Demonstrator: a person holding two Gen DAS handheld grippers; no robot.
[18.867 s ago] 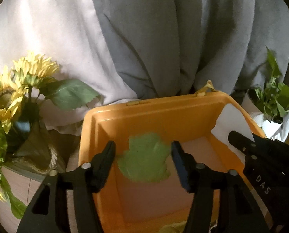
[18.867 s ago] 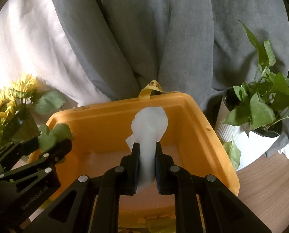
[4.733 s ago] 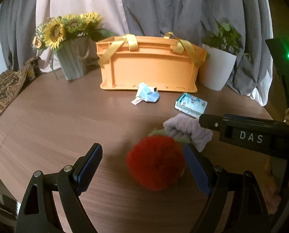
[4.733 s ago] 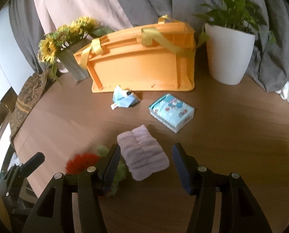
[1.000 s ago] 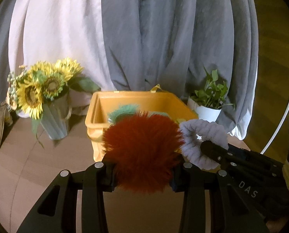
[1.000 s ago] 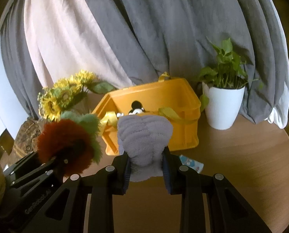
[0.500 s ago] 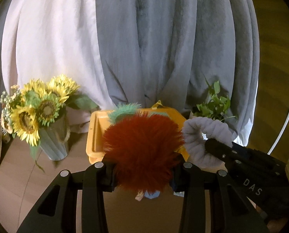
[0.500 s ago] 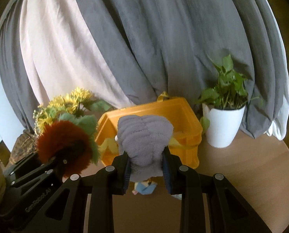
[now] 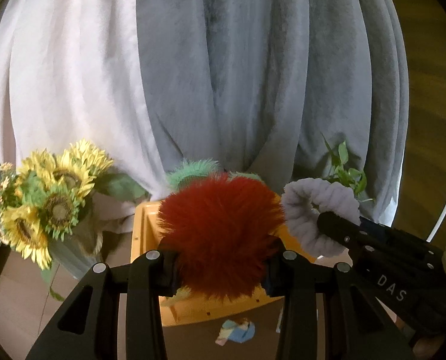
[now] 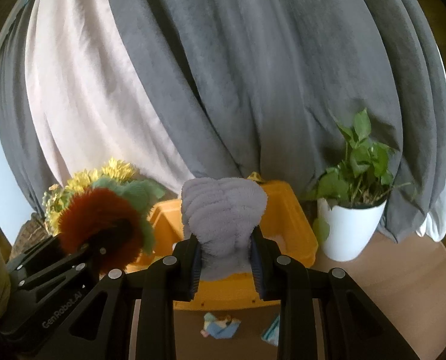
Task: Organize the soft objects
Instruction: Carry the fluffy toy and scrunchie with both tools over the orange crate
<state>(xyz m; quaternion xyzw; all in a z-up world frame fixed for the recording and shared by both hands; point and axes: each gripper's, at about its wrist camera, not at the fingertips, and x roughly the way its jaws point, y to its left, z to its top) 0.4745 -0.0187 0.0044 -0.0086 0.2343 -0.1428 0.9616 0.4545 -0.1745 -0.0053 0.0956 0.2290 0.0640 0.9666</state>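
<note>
Gray and white curtains (image 10: 253, 75) hang across the back of the scene, filling most of both views. Below them the wooden desk (image 10: 403, 285) carries an orange bin (image 10: 289, 219) near its far edge, open at the top. A potted plant (image 10: 352, 210) in a white pot stands just beside the bin toward the desk's right side, and a vase of sunflowers (image 9: 49, 210) stands beside it toward the left.

The left hand-held gripper (image 9: 220, 262) is held up in the air in front of the bin, its jaws pinching a fluffy red pompom toy (image 9: 220, 234) with green tufts at its top. The right hand-held gripper (image 10: 226, 255) is raised next to it, its jaws clamped on a folded gray towel (image 10: 223, 216) that bulges out above the fingers. In the left wrist view the towel sits just to the right of the red toy, very close to it; whether they touch cannot be told. Both soft things are off the desk, level with the bin's rim as seen from the cameras.

On the desk in front of the bin's near wall lies a small blue plush toy (image 10: 221, 328), and beside it to the right a pale blue packet (image 10: 272, 334), only partly seen behind the gripper.
</note>
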